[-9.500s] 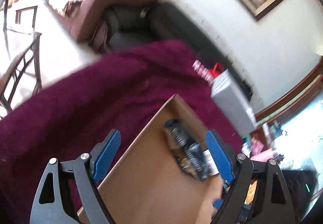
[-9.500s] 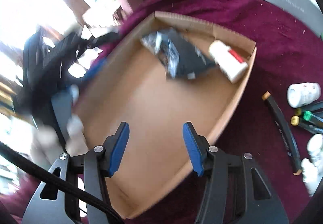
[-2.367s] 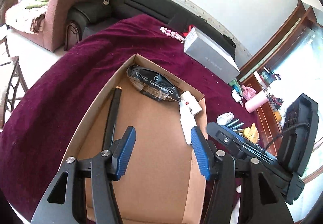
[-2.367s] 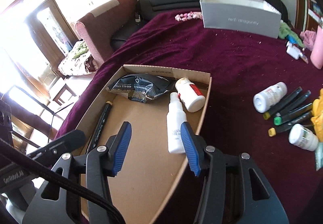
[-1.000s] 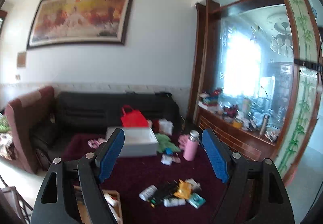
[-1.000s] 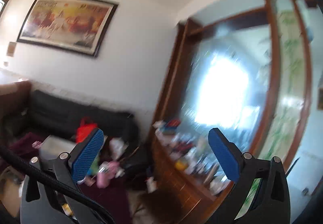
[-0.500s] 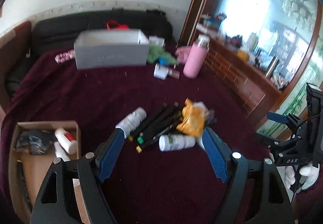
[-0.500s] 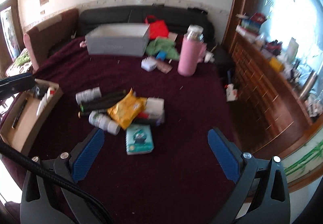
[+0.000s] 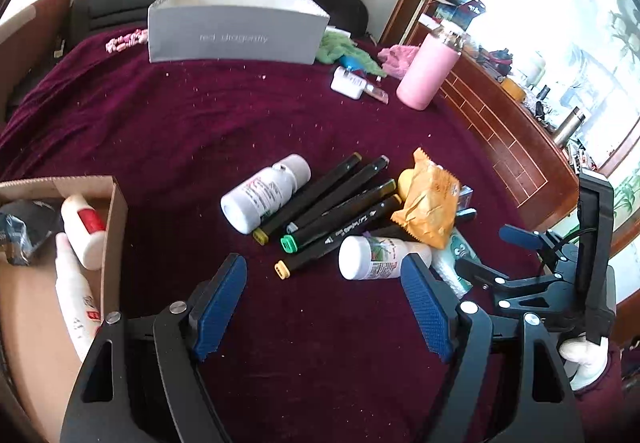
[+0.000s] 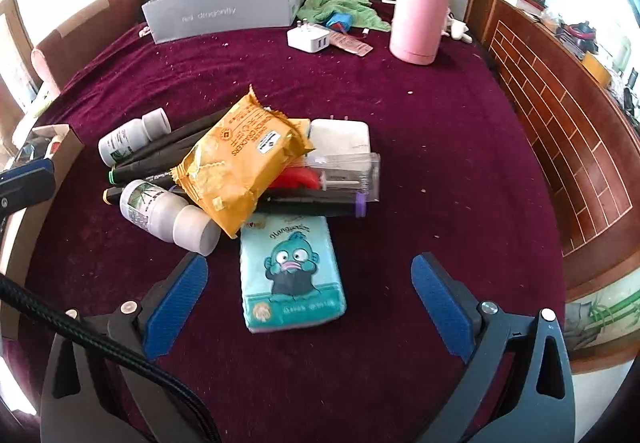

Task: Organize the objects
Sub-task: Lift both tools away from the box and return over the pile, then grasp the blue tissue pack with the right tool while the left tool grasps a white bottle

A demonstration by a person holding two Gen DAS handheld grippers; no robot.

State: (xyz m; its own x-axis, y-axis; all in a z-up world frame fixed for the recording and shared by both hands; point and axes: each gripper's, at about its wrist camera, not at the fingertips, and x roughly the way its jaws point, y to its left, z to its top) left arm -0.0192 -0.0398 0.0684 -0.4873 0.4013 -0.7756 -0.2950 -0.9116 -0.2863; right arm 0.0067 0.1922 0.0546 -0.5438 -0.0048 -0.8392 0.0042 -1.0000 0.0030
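A pile of loose items lies on the maroon cloth: two white bottles [image 9: 266, 193] [image 9: 376, 257], several black markers [image 9: 336, 207] and an orange cracker packet [image 10: 240, 159] on top. A teal tissue pack [image 10: 292, 271] lies nearest, in line with the gap of my right gripper [image 10: 308, 303], which hangs open above it without touching. My left gripper [image 9: 324, 303] is open and empty, just short of the markers. At the left edge stands the cardboard box [image 9: 114, 211], holding white bottles and a dark packet. The right gripper [image 9: 496, 255] also shows at the right of the left wrist view.
A grey carton [image 9: 236, 29] stands at the back. A pink flask [image 10: 422, 3], a white plug adapter [image 10: 308, 37] and a green cloth [image 10: 340, 9] sit at the back right. A clear case [image 10: 340, 173] and white charger [image 10: 340, 137] lie behind the packet. A wooden cabinet [image 10: 560, 103] runs along the right.
Both grippers have come down and tipped forward, from facing the far wall to hanging close over the pile. Their jaws stand as wide as before.
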